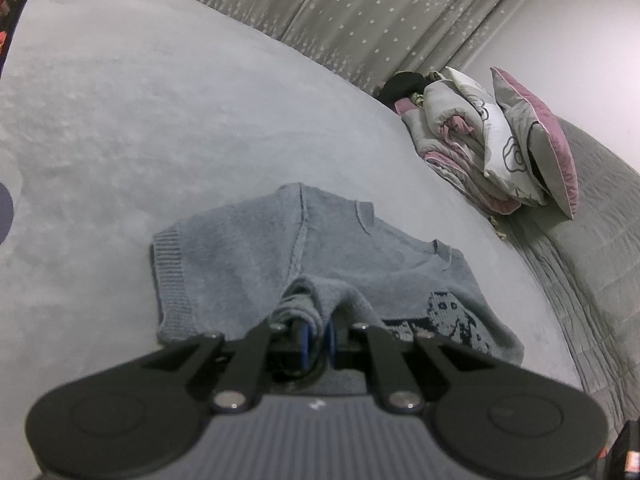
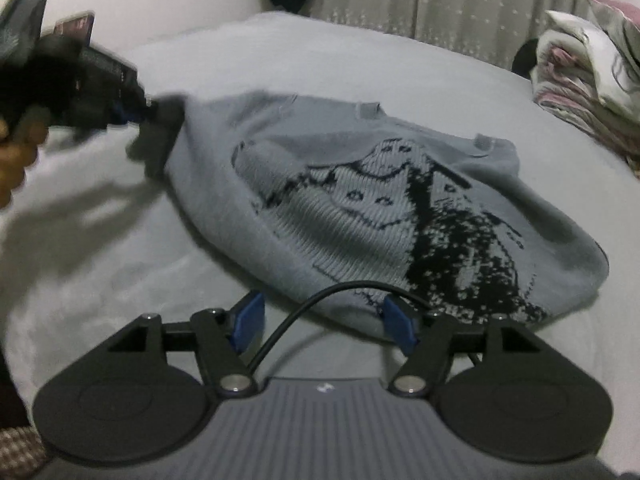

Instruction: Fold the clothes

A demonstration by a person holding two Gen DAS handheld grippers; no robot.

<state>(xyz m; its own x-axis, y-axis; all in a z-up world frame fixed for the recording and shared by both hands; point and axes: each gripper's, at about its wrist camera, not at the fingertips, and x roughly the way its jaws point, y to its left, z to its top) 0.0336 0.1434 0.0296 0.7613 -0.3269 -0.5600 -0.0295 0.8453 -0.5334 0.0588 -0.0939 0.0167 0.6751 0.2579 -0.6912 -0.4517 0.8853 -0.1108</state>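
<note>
A grey-blue knitted sweater [image 1: 256, 248] [image 2: 360, 200] with a black-and-pale picture on its front lies on the pale bed cover [image 1: 140, 120]. My left gripper [image 1: 316, 334] is shut on a bunched fold of the sweater, lifting that edge slightly. In the right wrist view the same left gripper [image 2: 132, 114] shows blurred at the sweater's left end, a hand behind it. My right gripper [image 2: 324, 320] stands open at the sweater's near edge, blue pads [image 2: 250, 320] wide apart, nothing gripped. A black cable [image 2: 304, 312] arcs between its fingers.
A pile of folded bedding and pillows [image 1: 500, 140] [image 2: 580, 68] in grey, white and pink sits at the right of the bed. Starred grey curtains [image 1: 360, 12] hang behind. A quilted grey cover [image 1: 592, 248] lies at far right.
</note>
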